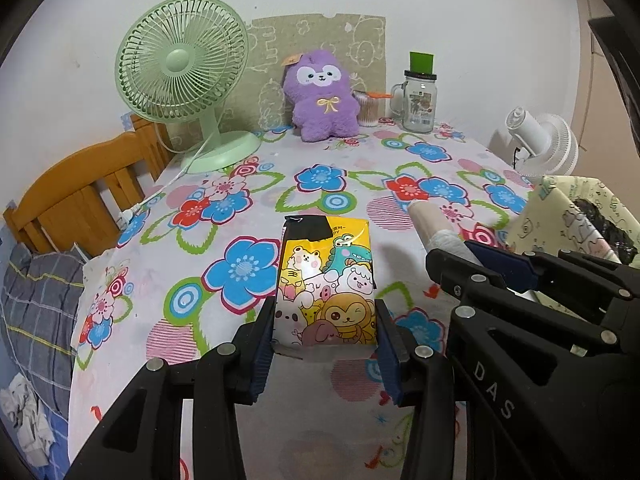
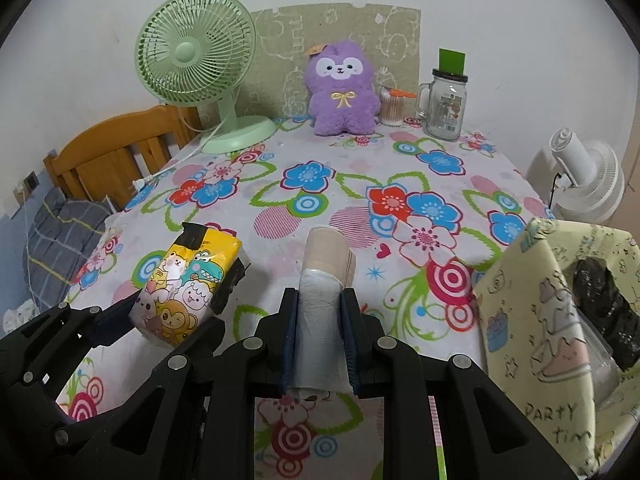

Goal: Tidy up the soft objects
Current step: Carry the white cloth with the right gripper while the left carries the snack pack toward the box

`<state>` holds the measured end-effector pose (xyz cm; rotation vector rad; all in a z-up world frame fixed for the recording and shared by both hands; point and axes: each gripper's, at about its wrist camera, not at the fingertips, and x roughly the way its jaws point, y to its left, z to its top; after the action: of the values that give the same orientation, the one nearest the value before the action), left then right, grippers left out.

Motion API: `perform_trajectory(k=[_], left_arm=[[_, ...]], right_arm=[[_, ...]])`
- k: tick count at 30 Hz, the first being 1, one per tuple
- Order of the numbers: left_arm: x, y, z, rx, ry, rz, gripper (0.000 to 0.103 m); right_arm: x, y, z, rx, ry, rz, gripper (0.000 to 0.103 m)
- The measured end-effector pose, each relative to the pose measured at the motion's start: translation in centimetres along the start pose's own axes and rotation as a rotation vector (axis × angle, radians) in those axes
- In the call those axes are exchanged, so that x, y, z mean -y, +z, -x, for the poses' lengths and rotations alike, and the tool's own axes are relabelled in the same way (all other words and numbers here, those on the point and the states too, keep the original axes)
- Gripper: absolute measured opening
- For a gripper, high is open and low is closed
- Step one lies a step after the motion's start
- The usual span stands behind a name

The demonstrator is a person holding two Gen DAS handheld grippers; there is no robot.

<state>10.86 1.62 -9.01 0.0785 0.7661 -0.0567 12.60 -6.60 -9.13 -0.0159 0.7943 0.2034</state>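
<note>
My left gripper [image 1: 325, 322] is shut on a yellow cartoon tissue pack [image 1: 328, 284], held above the flowered tablecloth [image 1: 248, 184]; the pack also shows in the right wrist view [image 2: 188, 280]. My right gripper [image 2: 319, 316] is shut on a beige and grey roll of bags [image 2: 322, 280], which also shows in the left wrist view [image 1: 436, 228]. A purple plush toy [image 1: 322, 94] sits upright at the table's back edge, against the wall; it also shows in the right wrist view [image 2: 342, 88]. The two grippers are side by side, left of a cream patterned box [image 2: 556, 312].
A green desk fan [image 1: 182, 76] stands back left, its cord trailing off the table. A glass jar mug [image 1: 418, 98] and a cotton swab cup [image 1: 368, 110] stand back right. A white fan [image 1: 548, 140] is beyond the right edge. A wooden bed frame [image 1: 80, 196] lies left.
</note>
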Motion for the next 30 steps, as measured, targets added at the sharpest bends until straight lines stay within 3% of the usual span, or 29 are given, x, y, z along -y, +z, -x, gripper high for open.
perform_trajectory(k=[30], left_arm=[[3.5,0.1,7.7,0.118,0.002,-0.006,0.046]], right_arm=[[2.2,-0.7,9.1,0.122,0.007,0.003,0.024]])
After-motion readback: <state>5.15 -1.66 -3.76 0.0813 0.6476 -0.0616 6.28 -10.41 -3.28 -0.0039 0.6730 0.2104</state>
